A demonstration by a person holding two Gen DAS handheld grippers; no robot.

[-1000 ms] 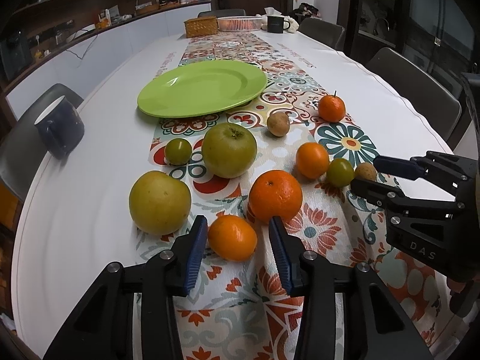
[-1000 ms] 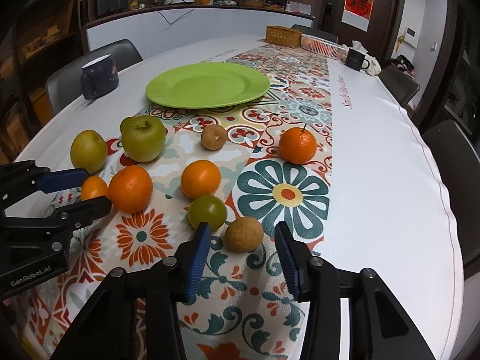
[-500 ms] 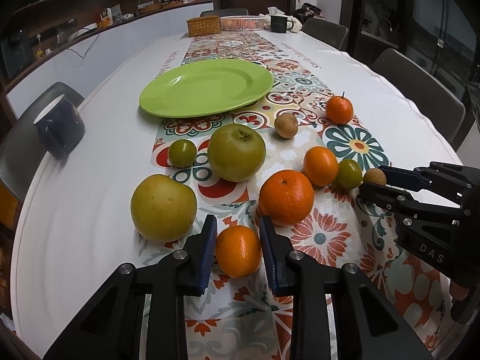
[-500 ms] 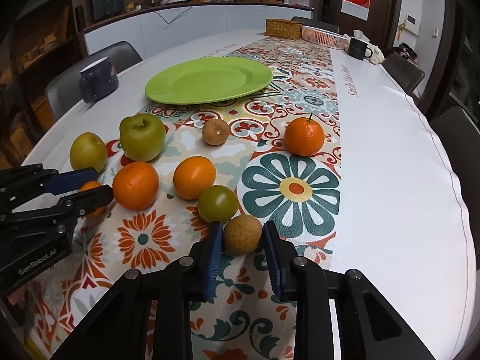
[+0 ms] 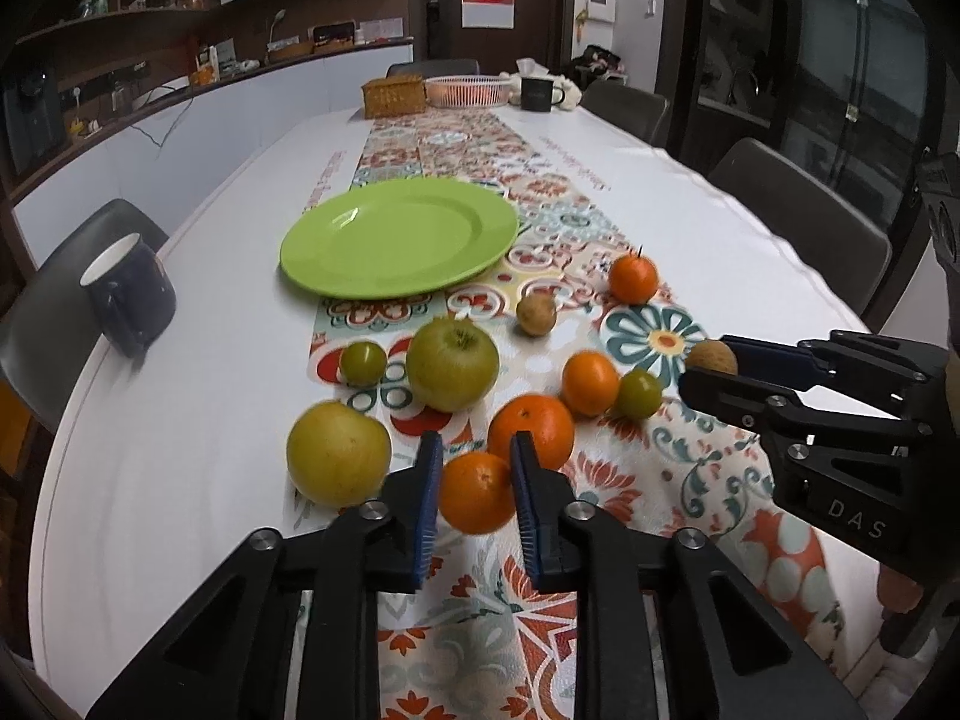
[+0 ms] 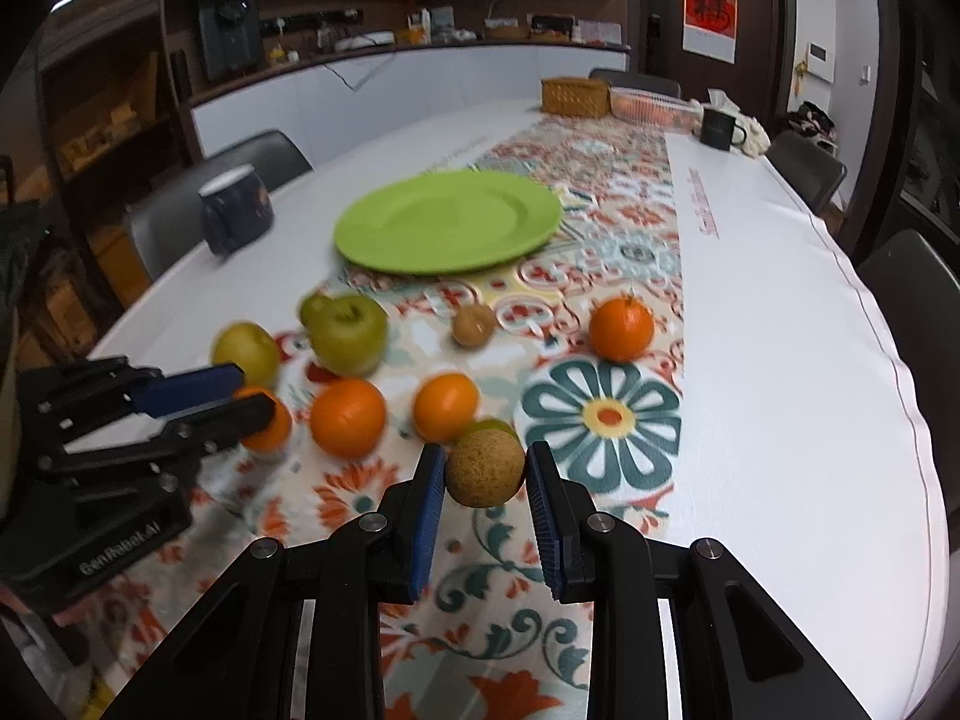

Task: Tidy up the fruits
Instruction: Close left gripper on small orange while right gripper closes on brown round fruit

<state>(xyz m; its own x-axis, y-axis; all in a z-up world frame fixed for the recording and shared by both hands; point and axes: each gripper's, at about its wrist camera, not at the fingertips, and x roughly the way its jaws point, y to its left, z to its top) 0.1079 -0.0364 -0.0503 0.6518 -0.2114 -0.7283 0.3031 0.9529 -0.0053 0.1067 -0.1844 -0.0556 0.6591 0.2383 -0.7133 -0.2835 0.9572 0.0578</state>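
Left claw (image 5: 476, 495) clamped on small orange (image 5: 477, 492); right claw (image 6: 485, 483) clamped on brown round fruit (image 6: 485, 467)

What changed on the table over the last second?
Both tools closed on fruit and began lifting: the left tool now grips the small orange, the right tool the brown round fruit. A second ago both were open around them. The green plate, the mug and the other fruit stayed put.
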